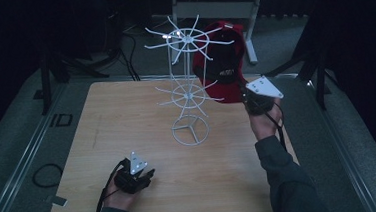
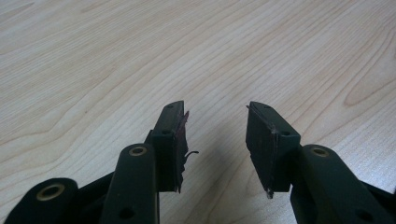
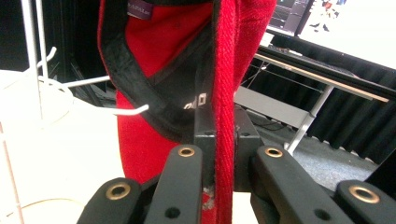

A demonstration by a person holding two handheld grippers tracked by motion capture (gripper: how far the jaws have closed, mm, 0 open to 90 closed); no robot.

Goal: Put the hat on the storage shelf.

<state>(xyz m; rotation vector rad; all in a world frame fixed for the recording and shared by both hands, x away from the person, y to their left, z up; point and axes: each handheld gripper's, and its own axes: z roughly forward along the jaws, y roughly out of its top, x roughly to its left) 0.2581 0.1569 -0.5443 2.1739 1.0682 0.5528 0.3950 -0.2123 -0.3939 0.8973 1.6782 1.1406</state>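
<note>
My right gripper point(image 3: 219, 154) is squeezed tight on the edge of the red cap point(image 1: 221, 63) up by the white wire rack point(image 1: 188, 86), so I should slip it gently over a hook point(image 3: 133, 110), my left gripper point(image 2: 215, 140) resting open on the surface point(image 1: 127, 120).

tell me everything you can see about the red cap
The cap is red woven cloth with a black lining band inside and small pale lettering on a dark panel. It hangs upright by the white wire rack's upper arms, a hook tip close to its inside. The right gripper is shut on its lower edge, the cloth pinched between the jaws.
</note>
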